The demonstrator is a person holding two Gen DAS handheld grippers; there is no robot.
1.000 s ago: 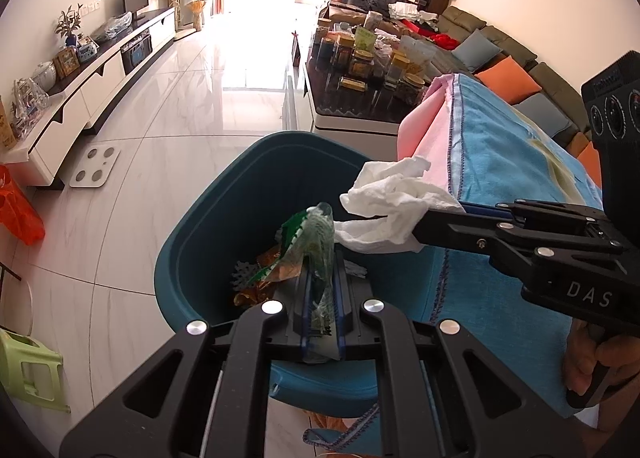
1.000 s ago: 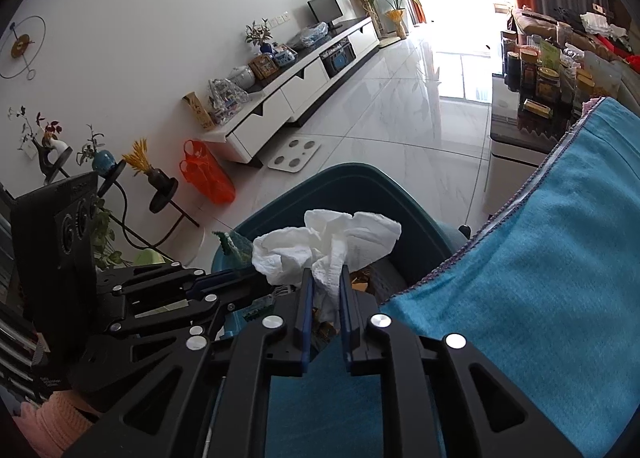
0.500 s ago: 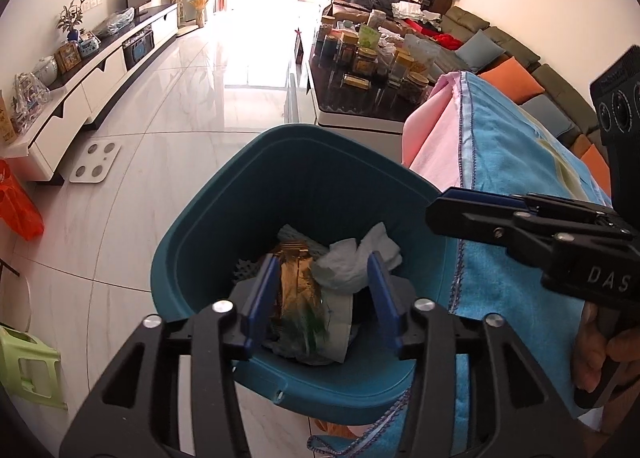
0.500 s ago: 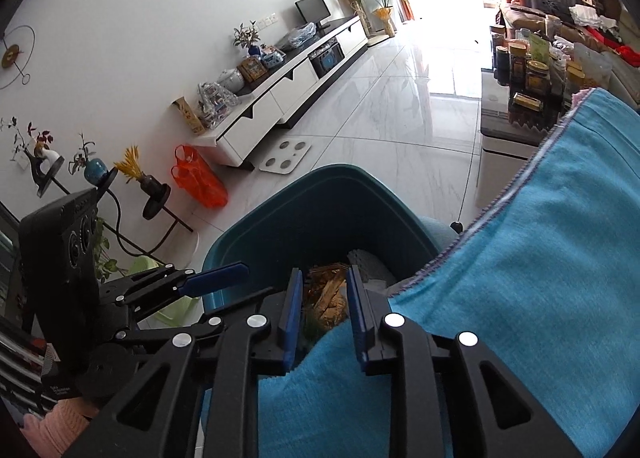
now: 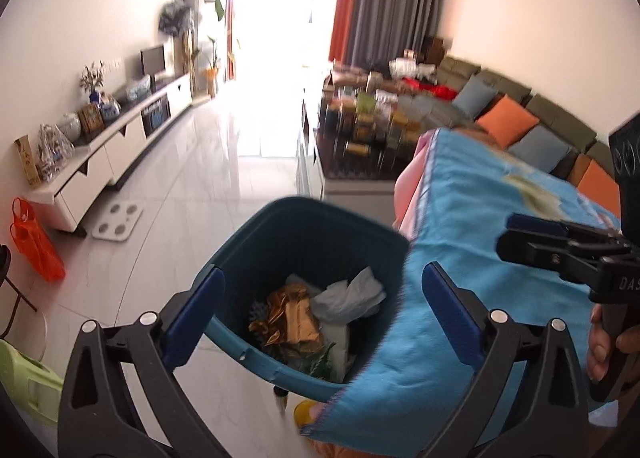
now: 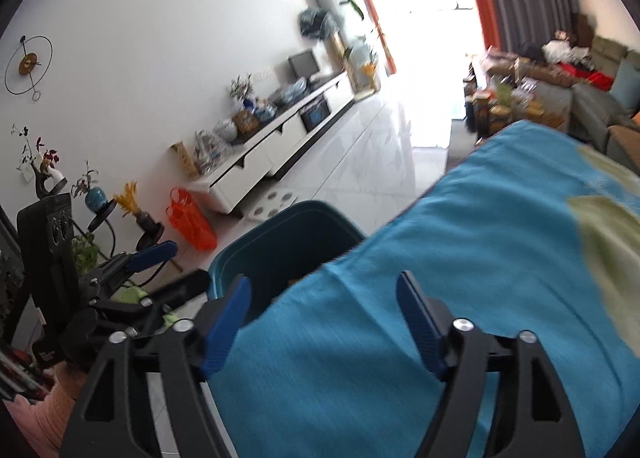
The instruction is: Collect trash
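A dark teal trash bin [image 5: 304, 218] stands on the floor beside the table's blue cloth [image 5: 472, 218]. Inside it lie a crumpled white tissue [image 5: 348, 294], a gold wrapper [image 5: 292, 318] and a green plastic wrapper [image 5: 320, 362]. My left gripper [image 5: 324, 286] is open and empty, above the bin's near rim. My right gripper [image 6: 324, 294] is open and empty over the cloth [image 6: 460, 258], with the bin [image 6: 296, 242] just ahead to its left. It also shows from the side in the left wrist view [image 5: 560, 246].
A white TV cabinet [image 5: 112, 162] runs along the left wall, with an orange bag [image 5: 36, 246] and a white scale [image 5: 118, 220] on the floor. A cluttered coffee table [image 5: 360, 138] and a sofa with cushions [image 5: 520, 122] are beyond. A green stool [image 5: 24, 382] stands at lower left.
Both grippers opened and dropped their trash into the bin: the left the green wrapper, the right the white tissue. Both then pulled up and back, jaws opening wider.
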